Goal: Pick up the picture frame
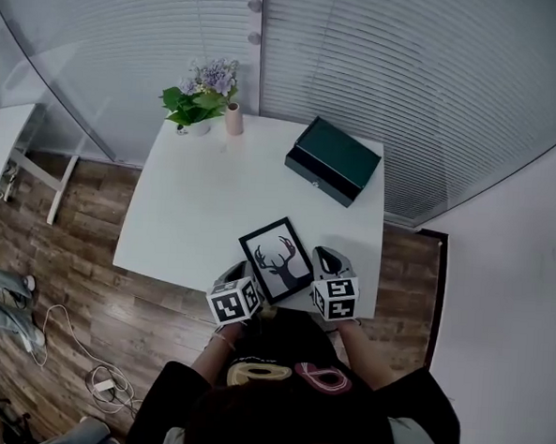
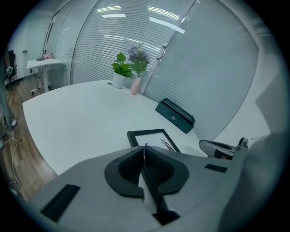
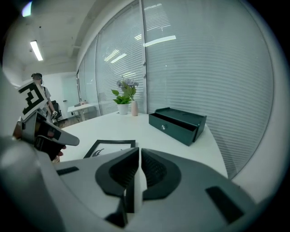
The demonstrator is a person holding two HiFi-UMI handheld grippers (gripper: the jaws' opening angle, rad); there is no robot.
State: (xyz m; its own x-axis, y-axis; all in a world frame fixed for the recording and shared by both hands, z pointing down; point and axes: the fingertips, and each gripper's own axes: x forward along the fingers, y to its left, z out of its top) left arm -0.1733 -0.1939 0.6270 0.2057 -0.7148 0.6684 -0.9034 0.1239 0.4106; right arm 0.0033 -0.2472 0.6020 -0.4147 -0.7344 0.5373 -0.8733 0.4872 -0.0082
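A black picture frame (image 1: 276, 258) with a deer drawing lies flat near the front edge of the white table (image 1: 204, 202). My left gripper (image 1: 242, 272) hovers at the frame's lower left corner, jaws shut and empty. My right gripper (image 1: 326, 262) sits just right of the frame, also shut with nothing between its pads. In the left gripper view the picture frame (image 2: 152, 137) lies just beyond the closed jaws (image 2: 145, 149), and the right gripper (image 2: 222, 148) shows at the right. In the right gripper view the picture frame (image 3: 111, 147) lies left of the closed jaws (image 3: 138, 152).
A dark green box (image 1: 333, 161) with a partly open drawer stands at the table's back right. A potted plant (image 1: 196, 99) and a small pink vase (image 1: 233, 120) stand at the back left corner. Glass walls with blinds lie behind; wooden floor with cables lies left.
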